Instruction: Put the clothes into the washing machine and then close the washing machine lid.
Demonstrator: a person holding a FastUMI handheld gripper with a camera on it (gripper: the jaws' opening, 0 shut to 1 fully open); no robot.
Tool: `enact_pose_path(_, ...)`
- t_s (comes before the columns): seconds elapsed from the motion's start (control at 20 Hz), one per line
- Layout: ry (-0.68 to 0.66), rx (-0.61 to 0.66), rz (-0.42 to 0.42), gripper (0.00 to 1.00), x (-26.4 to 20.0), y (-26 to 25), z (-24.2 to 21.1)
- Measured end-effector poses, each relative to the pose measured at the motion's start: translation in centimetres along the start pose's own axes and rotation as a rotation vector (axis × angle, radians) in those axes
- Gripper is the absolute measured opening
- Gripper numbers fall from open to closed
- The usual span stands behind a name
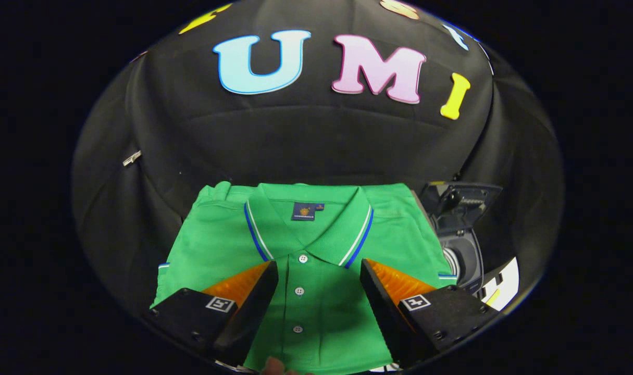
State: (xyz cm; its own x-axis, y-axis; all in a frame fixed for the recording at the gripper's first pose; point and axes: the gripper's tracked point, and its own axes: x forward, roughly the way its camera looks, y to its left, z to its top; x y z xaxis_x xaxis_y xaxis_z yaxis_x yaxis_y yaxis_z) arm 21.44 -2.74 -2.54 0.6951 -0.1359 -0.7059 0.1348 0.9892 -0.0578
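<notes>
A folded green polo shirt [316, 245] with a blue-and-white striped collar and white buttons lies flat on the black cloth, directly under and ahead of my fingers. My gripper [319, 268] stands open above it, one finger on each side of the button placket, nothing pressed between them. To the right of the shirt stands a small dark washing machine [464, 245] with its lid [462, 200] raised and the drum opening showing below it.
Black cloth covers the table and rises as the booth wall behind the shirt. A white card with dark marks [504, 286] lies by the machine's right side. A fingertip [274, 366] shows just under the shirt's near edge. A small metal zip pull [132, 158] hangs at the left.
</notes>
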Motion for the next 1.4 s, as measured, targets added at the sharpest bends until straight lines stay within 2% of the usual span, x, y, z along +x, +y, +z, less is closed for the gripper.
enact_pose_path(0.1,0.086,0.027,0.026,0.99,0.6,0.2,-1.4)
enact_pose_path(0.15,0.087,0.021,0.029,1.00,0.4,0.3,-1.1)
enact_pose_path(0.35,0.139,-0.035,0.007,1.00,1.0,0.3,-1.4)
enact_pose_path(0.7,0.282,-0.013,-0.017,1.00,1.5,-0.3,-1.7)
enact_pose_path(0.75,0.291,-0.019,-0.017,0.97,1.4,-0.7,-1.7)
enact_pose_path(0.8,0.294,-0.021,-0.019,0.91,1.3,-1.0,-1.5)
enact_pose_path(1.1,0.217,-0.044,-0.024,0.26,1.9,-2.3,-1.2)
enact_pose_path(1.15,0.174,-0.057,-0.021,0.26,2.1,-2.3,-0.6)
enact_pose_path(1.25,0.164,-0.085,-0.028,0.07,1.9,-2.3,-0.8)
enact_pose_path(1.4,0.118,-0.102,-0.037,0.07,1.6,-2.2,-0.3)
